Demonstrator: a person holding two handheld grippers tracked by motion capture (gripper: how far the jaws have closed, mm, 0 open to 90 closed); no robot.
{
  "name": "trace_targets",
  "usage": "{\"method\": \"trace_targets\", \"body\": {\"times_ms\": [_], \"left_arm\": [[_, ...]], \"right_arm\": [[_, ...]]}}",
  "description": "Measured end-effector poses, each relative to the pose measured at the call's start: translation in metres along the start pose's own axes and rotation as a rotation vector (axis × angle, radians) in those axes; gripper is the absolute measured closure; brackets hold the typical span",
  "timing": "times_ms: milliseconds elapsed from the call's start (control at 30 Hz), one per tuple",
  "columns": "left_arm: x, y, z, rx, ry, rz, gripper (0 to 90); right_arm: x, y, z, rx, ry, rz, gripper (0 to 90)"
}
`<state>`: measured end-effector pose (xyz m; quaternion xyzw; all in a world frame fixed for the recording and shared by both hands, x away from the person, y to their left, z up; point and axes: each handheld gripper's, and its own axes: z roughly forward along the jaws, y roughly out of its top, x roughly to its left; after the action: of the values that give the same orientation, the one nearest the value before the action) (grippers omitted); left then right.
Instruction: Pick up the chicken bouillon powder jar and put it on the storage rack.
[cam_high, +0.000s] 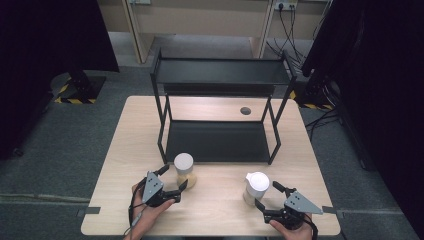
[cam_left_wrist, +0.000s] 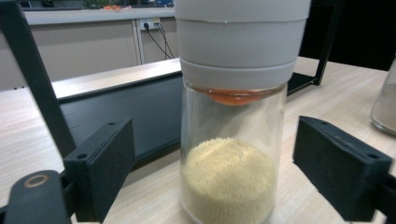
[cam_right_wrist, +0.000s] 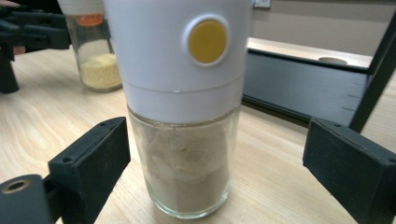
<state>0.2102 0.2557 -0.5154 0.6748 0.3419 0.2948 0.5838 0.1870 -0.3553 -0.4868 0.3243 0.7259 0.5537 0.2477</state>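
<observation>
No readable text or labels

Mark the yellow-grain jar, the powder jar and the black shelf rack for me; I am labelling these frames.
yellow-grain jar (cam_left_wrist: 229, 177): left gripper view, on the grain behind its glass.
powder jar (cam_right_wrist: 187, 172): right gripper view, on its glass lower body.
black shelf rack (cam_high: 217, 141): high view, on its lower shelf.

Wooden desk (cam_high: 125, 165) with black 2-level shelf (cam_high: 220, 75) at the back. In front stand 2 jars w/ white lids, well apart. Left tongs (cam_high: 174, 181) are spread around the jar with yellow grains (cam_high: 184, 170); right tongs (cam_high: 266, 195) are spread just beside the jar with pale powder (cam_high: 256, 187).
</observation>
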Motion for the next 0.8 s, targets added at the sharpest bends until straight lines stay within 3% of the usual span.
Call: {"method": "trace_targets", "body": {"times_ms": [233, 533, 800], "left_arm": [[-0.0009, -0.0037, -0.0021, -0.021, -0.007, 0.020, 12.1], [-0.0020, -0.0061, -0.0018, -0.042, -0.009, 0.007, 12.3], [-0.0042, 0.0011, -0.0003, -0.096, -0.007, 0.004, 12.5]], "right_arm": [[0.0043, -0.0048, -0.0043, -0.022, -0.021, -0.008, 8.0], [0.0054, -0.0094, -0.0067, -0.047, -0.037, 0.012, 8.1], [0.0045, -0.0109, -0.0073, -0.055, -0.040, 0.027, 8.0]]}}
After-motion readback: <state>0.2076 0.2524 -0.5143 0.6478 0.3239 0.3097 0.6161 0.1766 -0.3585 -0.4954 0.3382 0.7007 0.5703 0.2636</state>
